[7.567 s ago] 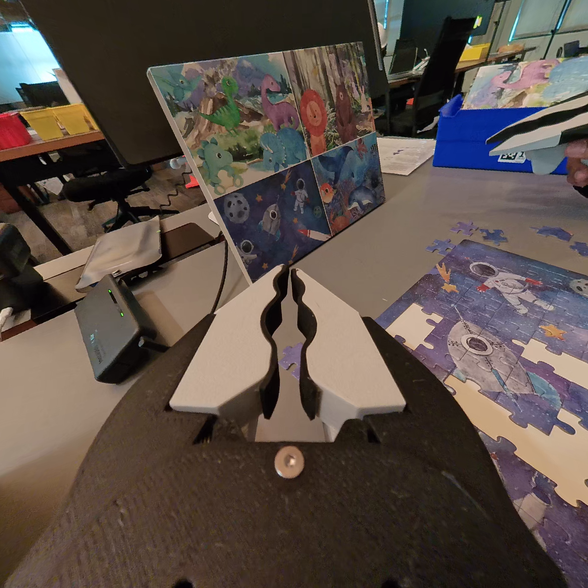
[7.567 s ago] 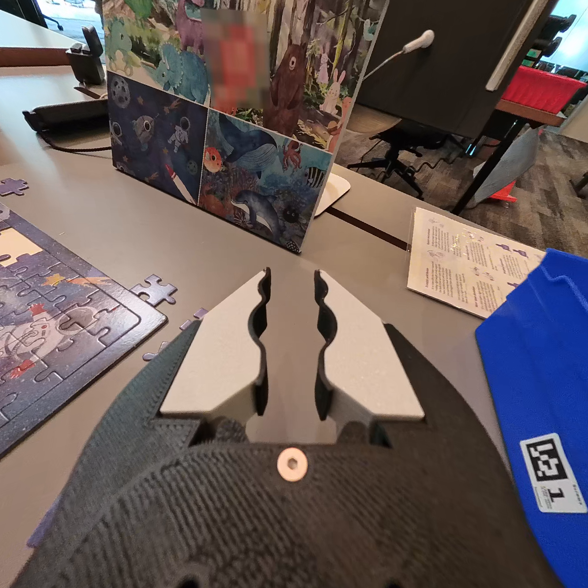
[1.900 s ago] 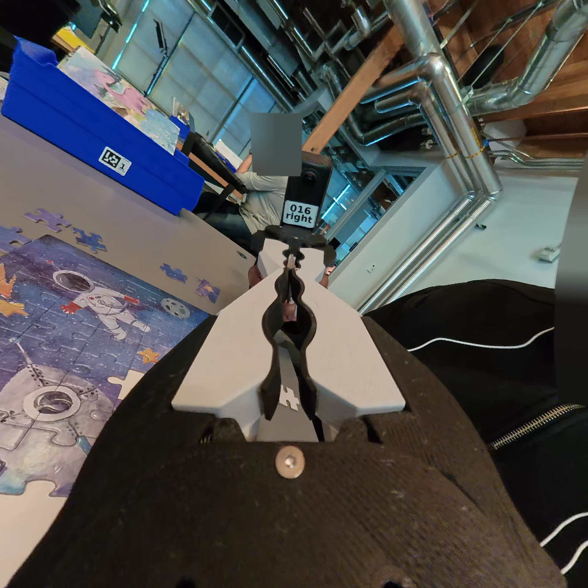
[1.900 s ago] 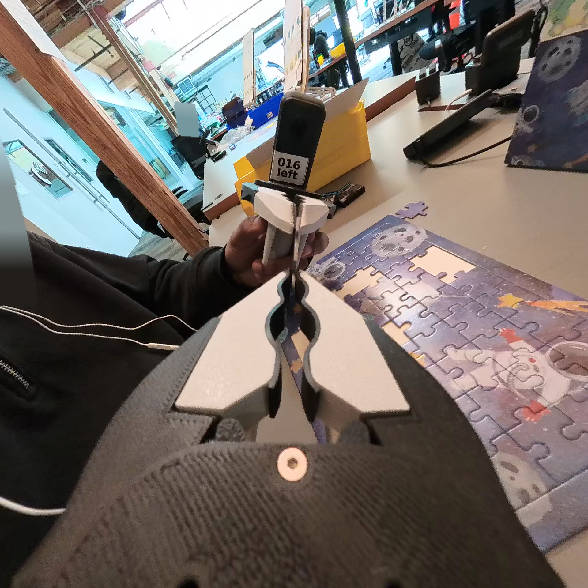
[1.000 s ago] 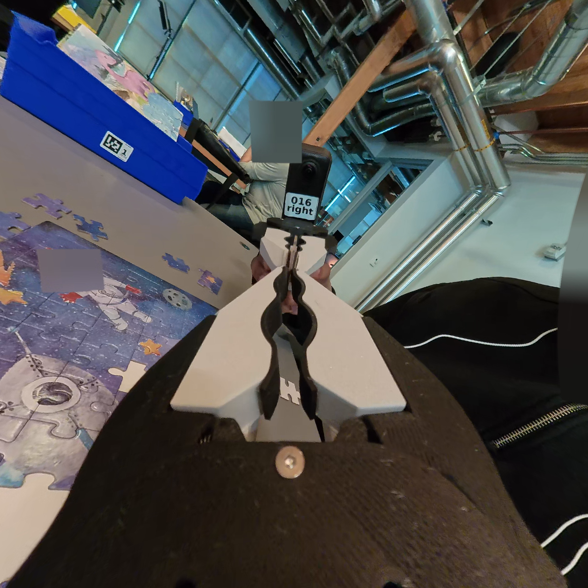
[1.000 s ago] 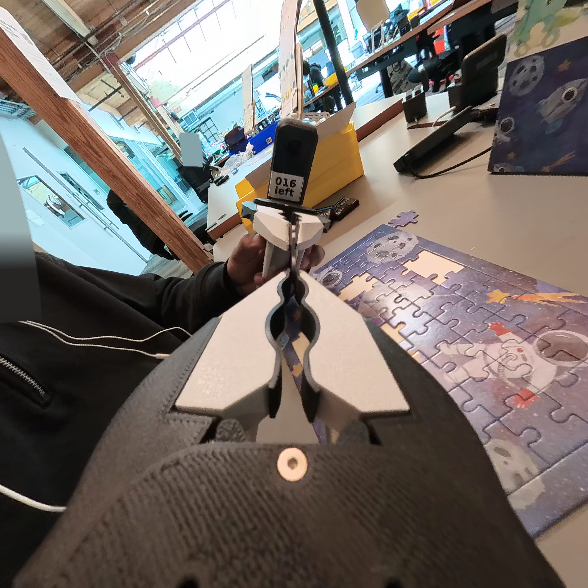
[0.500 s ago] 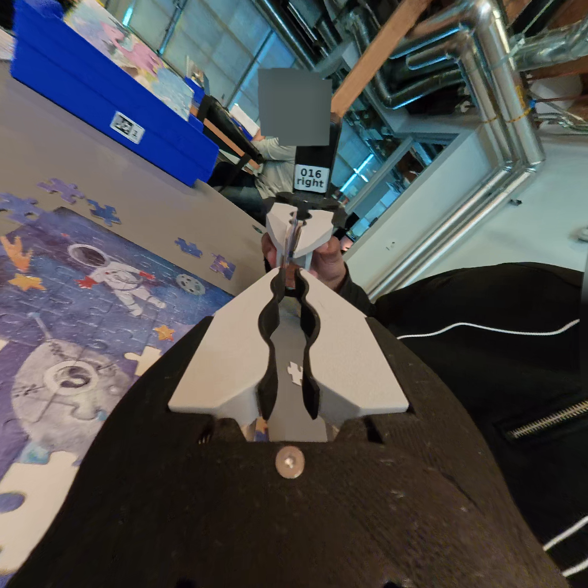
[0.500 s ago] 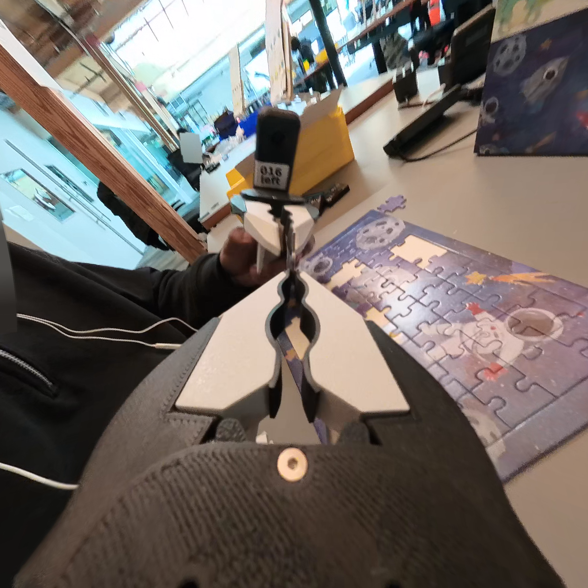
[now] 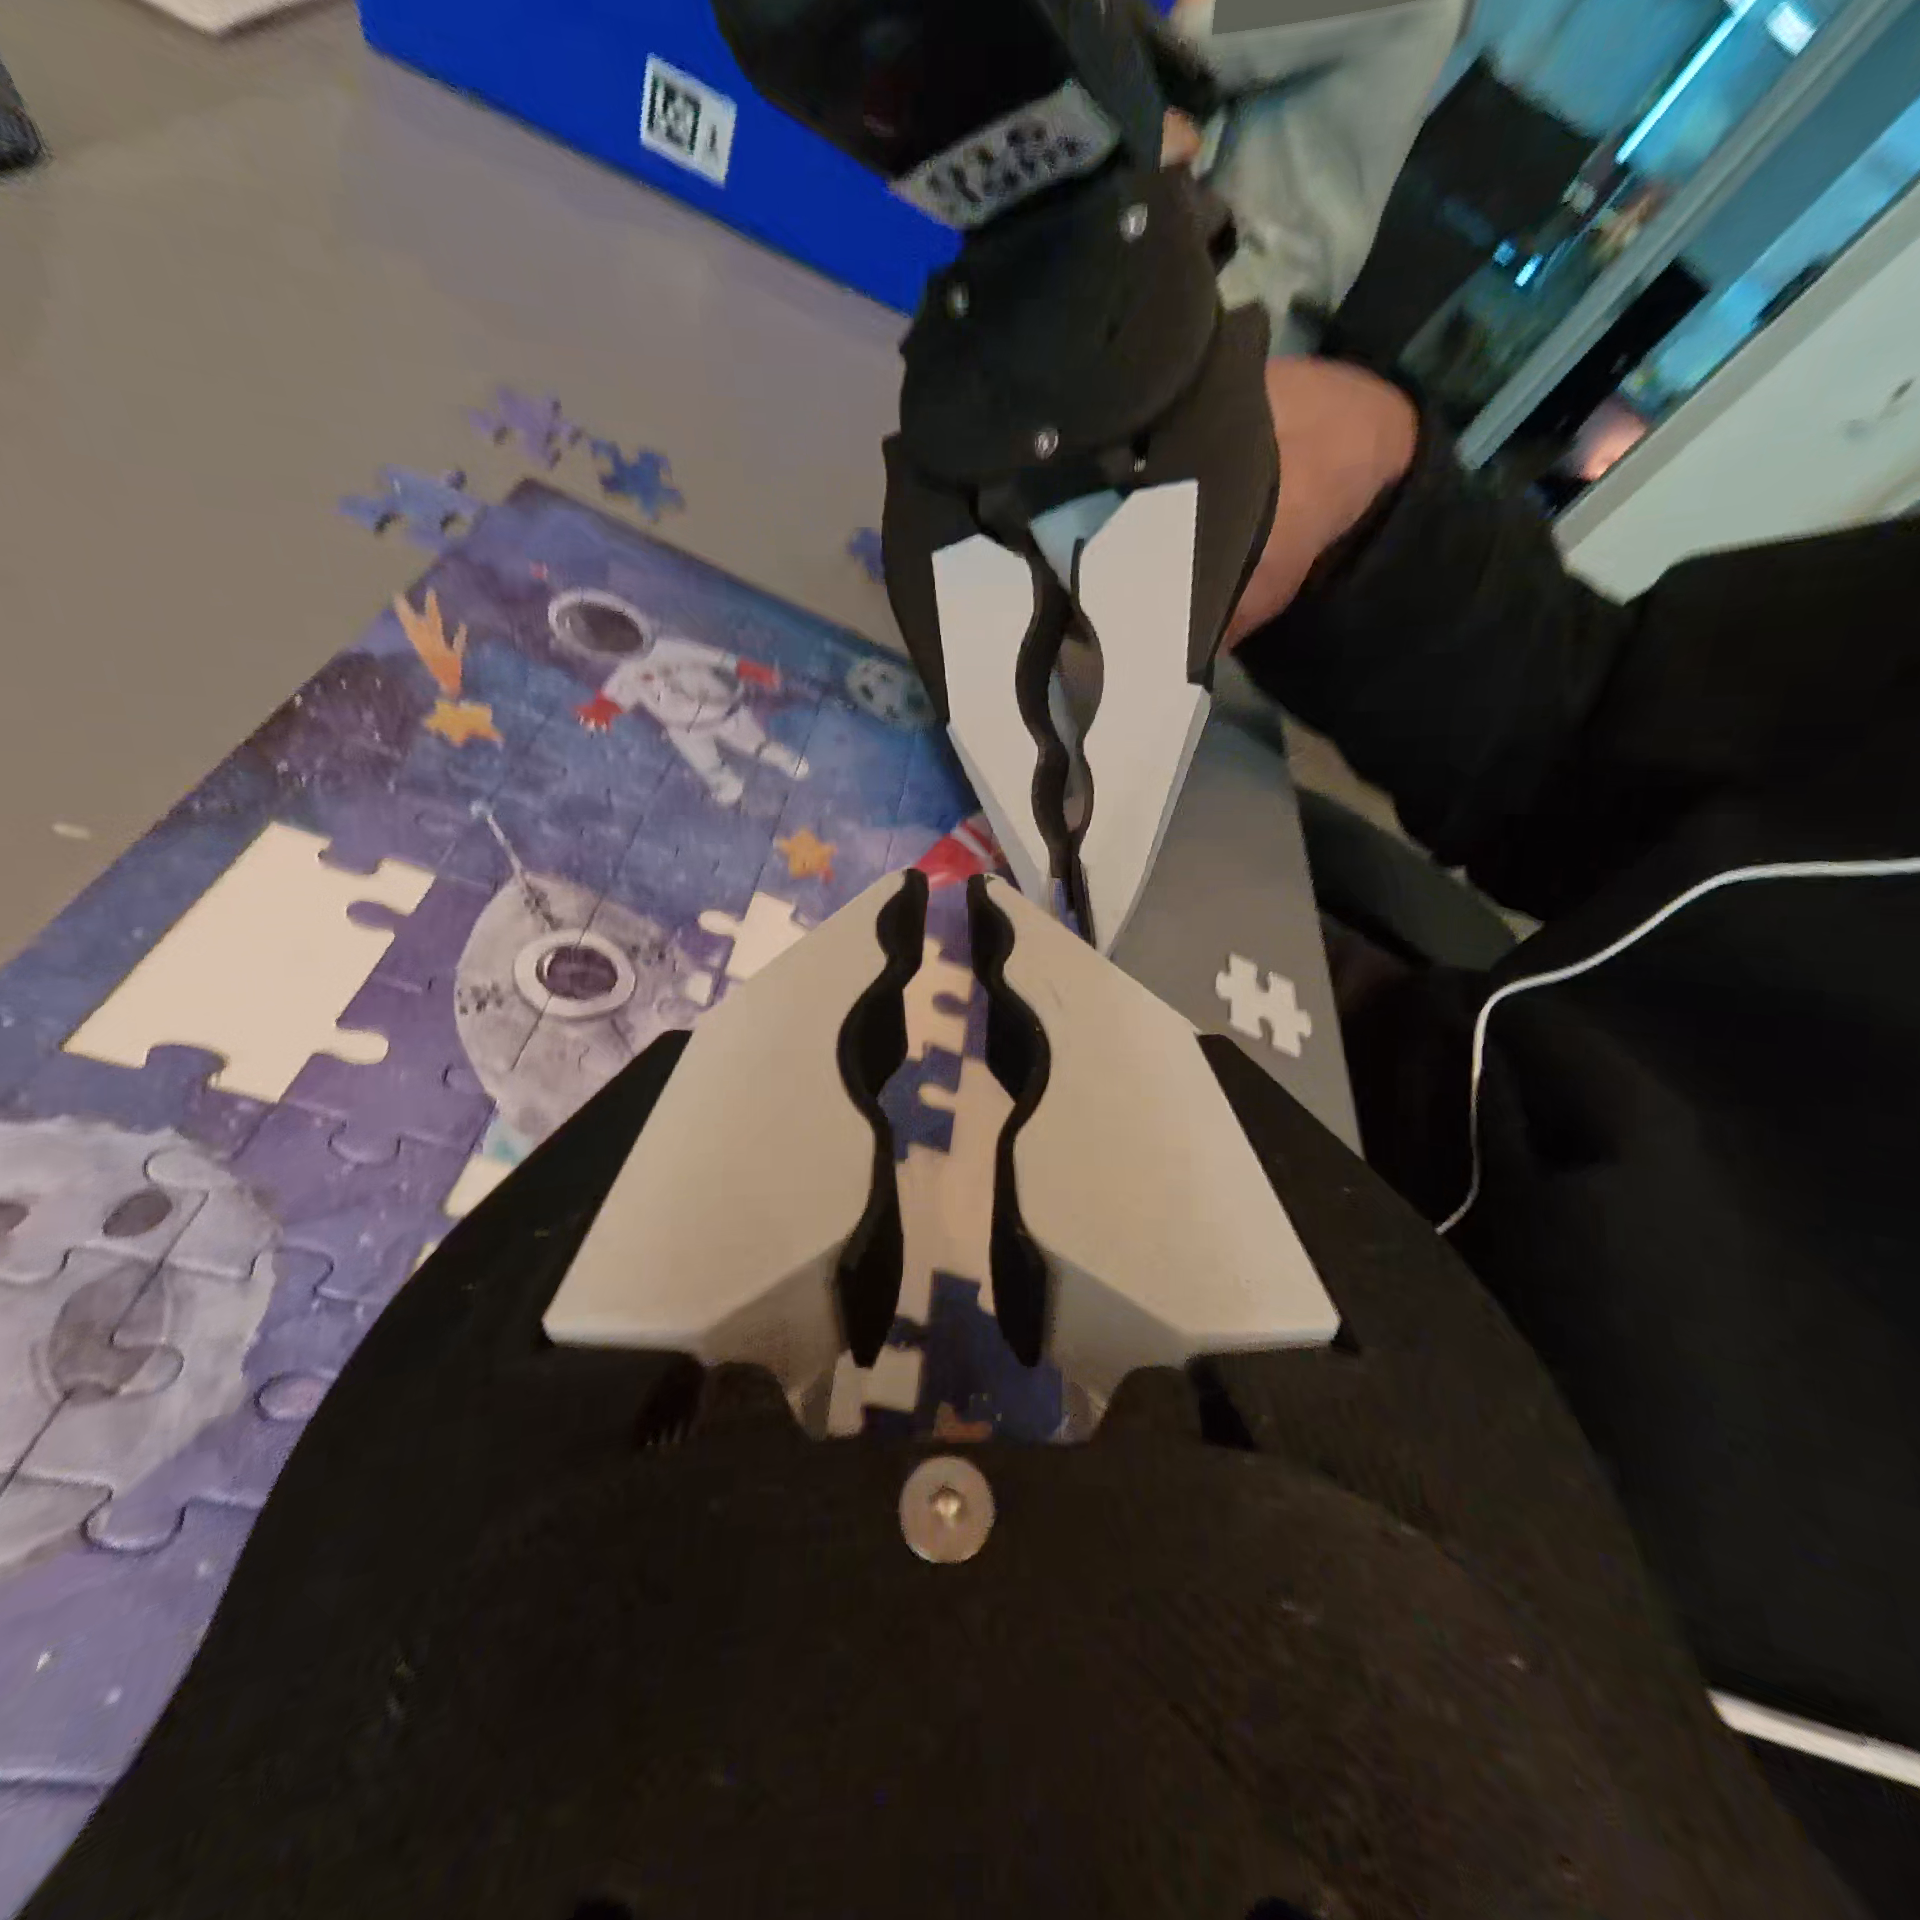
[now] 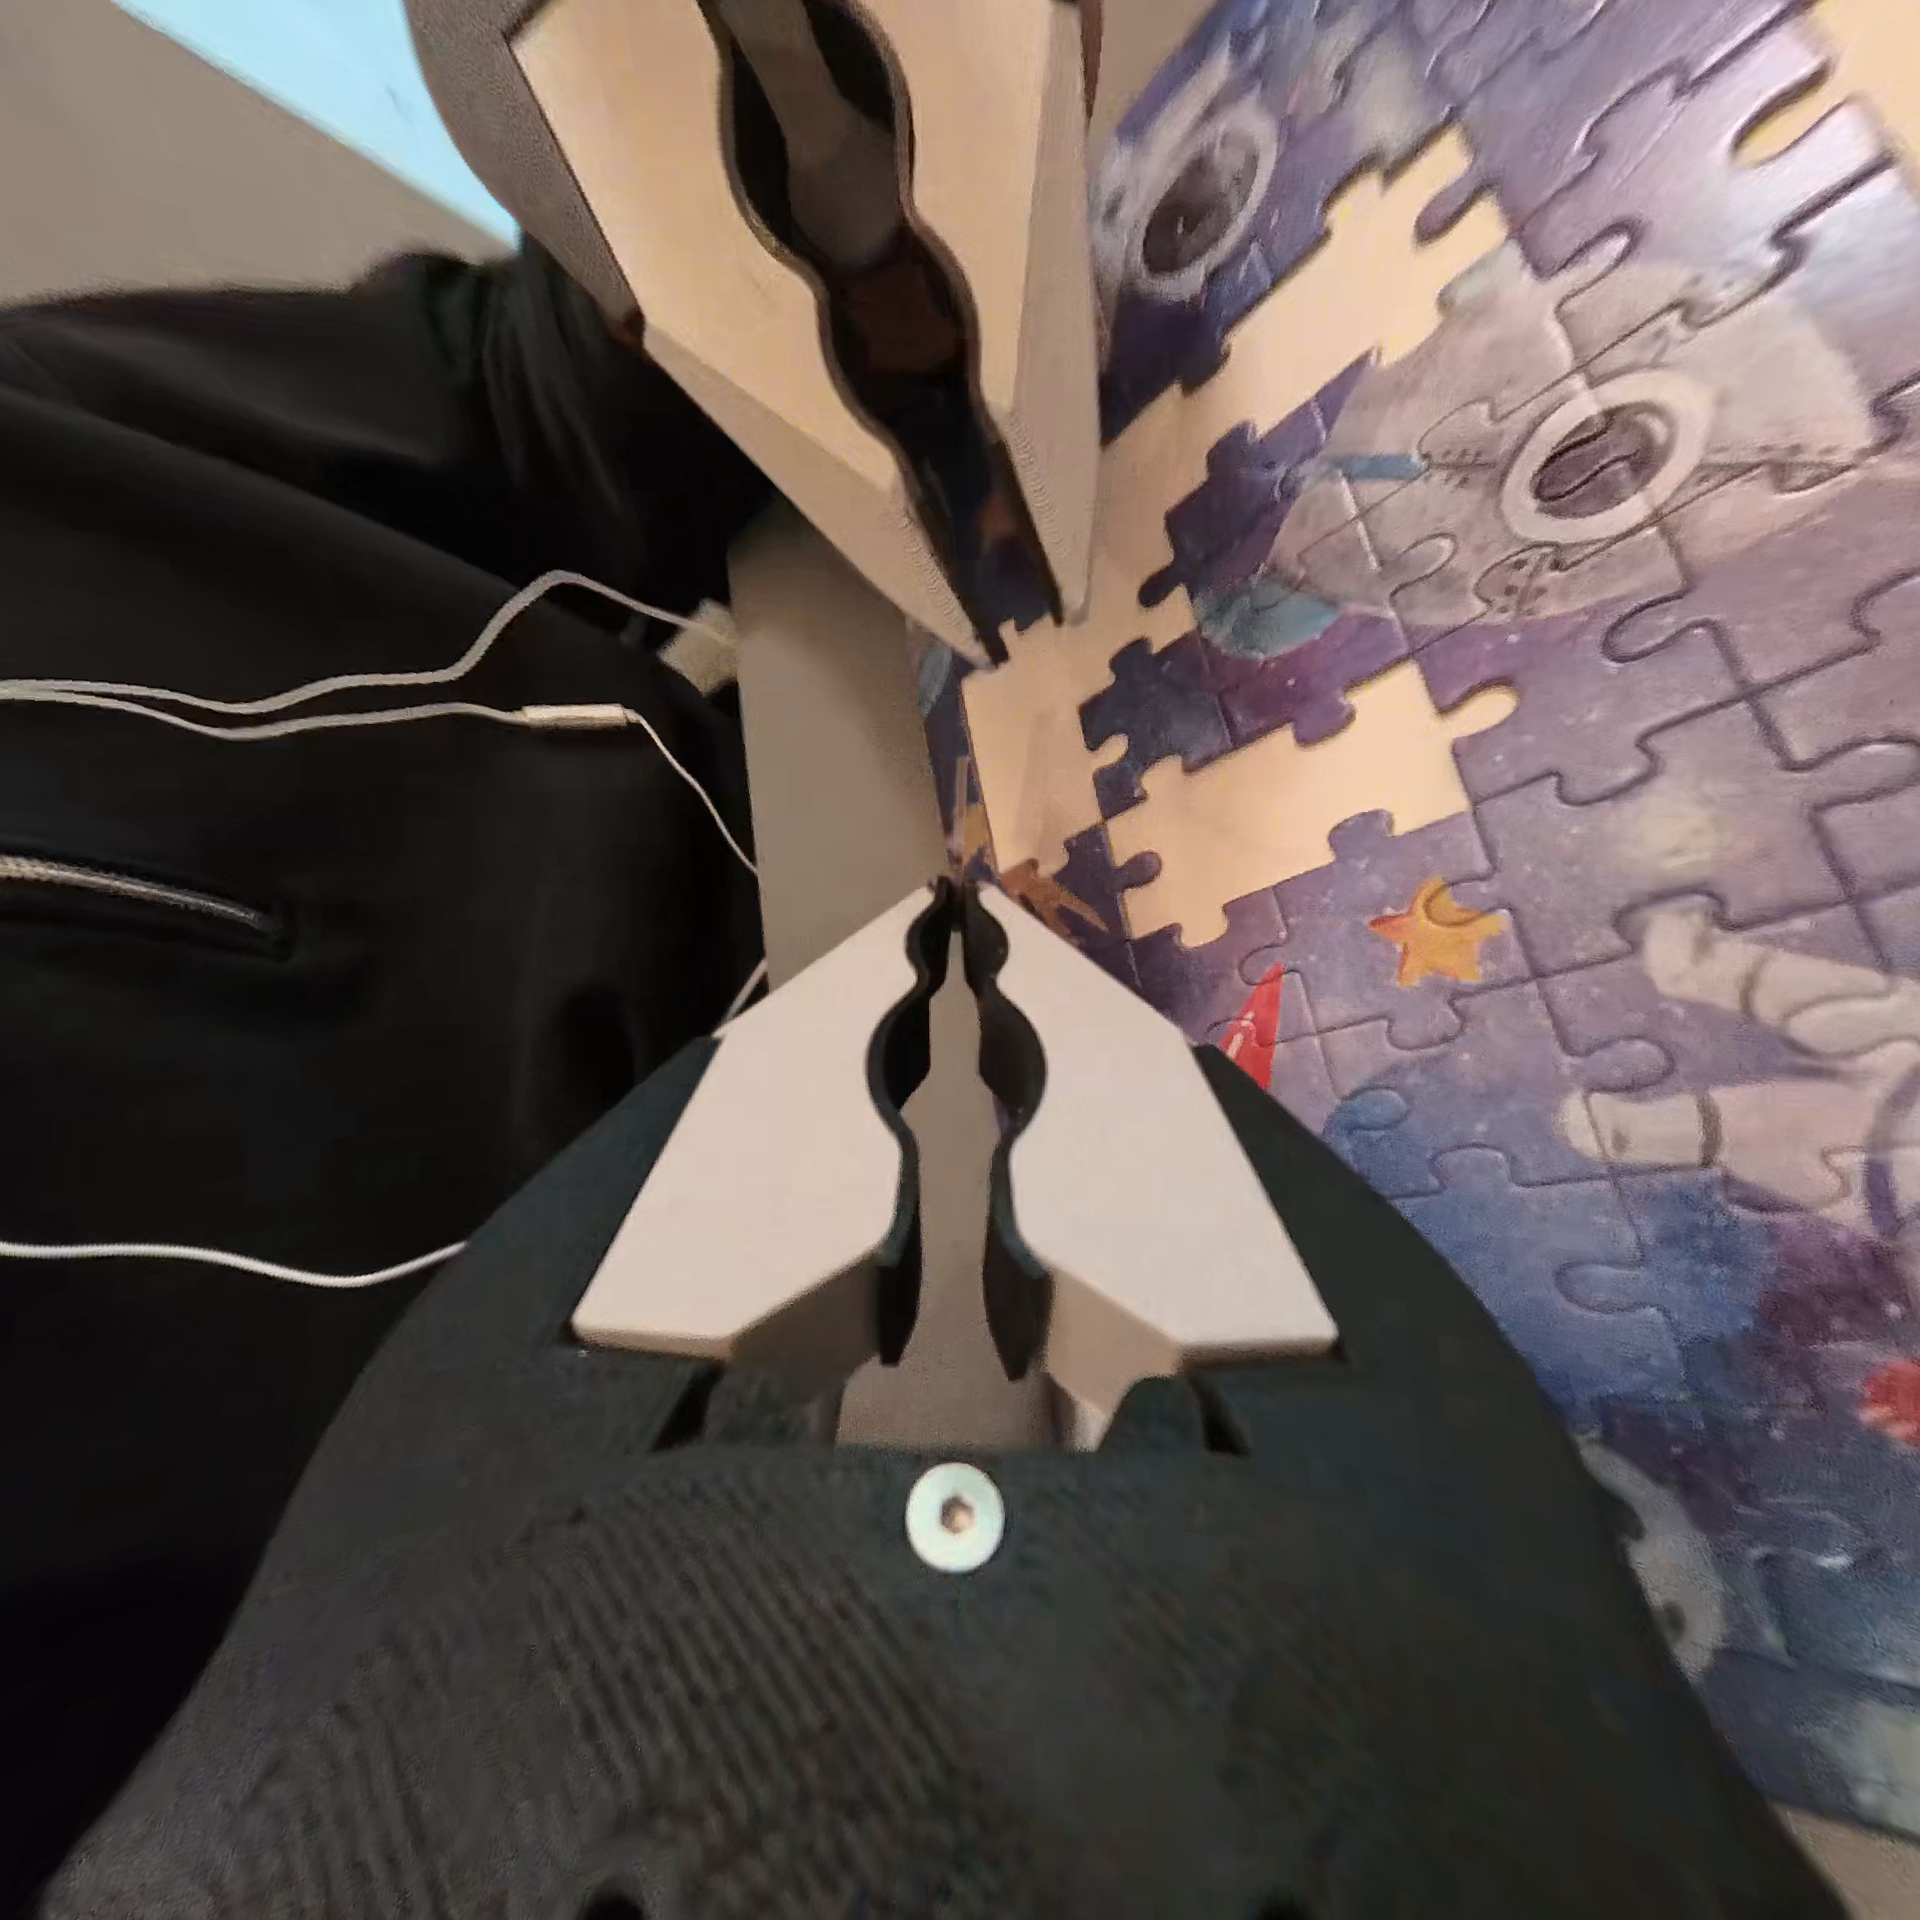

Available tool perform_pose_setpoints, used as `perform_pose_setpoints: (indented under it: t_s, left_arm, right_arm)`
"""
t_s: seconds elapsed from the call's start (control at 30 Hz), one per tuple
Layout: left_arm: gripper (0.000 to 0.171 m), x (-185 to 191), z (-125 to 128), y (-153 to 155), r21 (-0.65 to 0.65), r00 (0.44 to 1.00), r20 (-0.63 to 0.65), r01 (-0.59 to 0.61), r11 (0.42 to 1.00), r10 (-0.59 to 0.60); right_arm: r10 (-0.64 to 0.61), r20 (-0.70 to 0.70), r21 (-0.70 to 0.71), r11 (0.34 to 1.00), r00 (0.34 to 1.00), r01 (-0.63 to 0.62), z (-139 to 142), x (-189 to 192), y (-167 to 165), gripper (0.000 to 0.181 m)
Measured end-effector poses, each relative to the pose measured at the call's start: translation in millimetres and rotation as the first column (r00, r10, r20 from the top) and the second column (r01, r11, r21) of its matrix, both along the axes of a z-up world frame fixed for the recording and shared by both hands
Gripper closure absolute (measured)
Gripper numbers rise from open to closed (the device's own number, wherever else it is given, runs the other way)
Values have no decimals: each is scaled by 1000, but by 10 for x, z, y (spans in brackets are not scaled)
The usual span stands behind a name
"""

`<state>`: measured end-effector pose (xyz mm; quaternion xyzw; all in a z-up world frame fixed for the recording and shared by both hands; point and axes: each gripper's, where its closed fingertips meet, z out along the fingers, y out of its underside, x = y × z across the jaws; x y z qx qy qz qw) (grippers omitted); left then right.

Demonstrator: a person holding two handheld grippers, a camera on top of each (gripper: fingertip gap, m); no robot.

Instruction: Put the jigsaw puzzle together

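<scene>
The space jigsaw puzzle (image 9: 675,790) lies flat on the grey table with several cream gaps; it also shows in the right wrist view (image 10: 1558,779). My left gripper (image 9: 940,888) hovers over its near edge, slightly open and empty. My right gripper (image 10: 954,896) is shut, tips down at the puzzle's near border. A thin dark puzzle piece (image 9: 1068,883) shows edge-on between its tips and is mostly hidden. The grippers face each other, tips close but apart: the right gripper (image 9: 1078,920) in the left wrist view, the left gripper (image 10: 1023,634) in the right wrist view.
A white face-down piece (image 9: 1262,1003) lies on the table strip by the near edge. Loose blue pieces (image 9: 520,421) lie beyond the puzzle's far side. A blue bin (image 9: 582,94) stands at the back. The person's black jacket (image 10: 312,935) is right at the table edge. The gap from one gripper's tips to the other's is roughly 5 cm.
Both grippers have tipped down from pointing at each other in the air to pointing at the puzzle's near edge. The left jaws opened and stand wider; the right stays shut.
</scene>
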<state>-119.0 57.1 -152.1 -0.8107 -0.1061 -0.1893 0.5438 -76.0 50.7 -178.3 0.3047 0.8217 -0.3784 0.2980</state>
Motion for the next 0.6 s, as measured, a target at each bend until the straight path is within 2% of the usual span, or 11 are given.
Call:
perform_pose_setpoints:
  t_s: [0.07, 0.2, 0.3, 0.37, 0.47, 0.6]
  left_arm:
    - [166, 25, -84, -45, -48, 1000, -16, -2, 999, 1]
    - [155, 301, -213, -198, -159, 993, 98, 82, 984, -67]
    - [146, 340, -414, -290, -243, 998, 52, 42, 969, -30]
    - [143, 338, -446, -300, -251, 1000, 11, 10, 968, -7]
    - [143, 278, -390, -297, -222, 999, -50, -25, 975, 15]
    - [143, 298, -423, -293, -238, 999, -34, -2, 971, -6]
  right_arm:
    - [62, 0, 61, 996, 998, -62, -91, 19, -20, 181]
    - [122, -13, 113, 986, 992, -120, -193, -39, -55, 175]
    - [153, -15, 119, 981, 988, -150, -239, -104, -66, 165]
    - [163, -18, 91, 983, 986, -161, -217, -157, -100, 158]
    - [171, -88, 52, 985, 981, -167, -182, -243, -122, 157]
    - [154, -152, -7, 988, 976, -157, -108, -249, -108, 162]
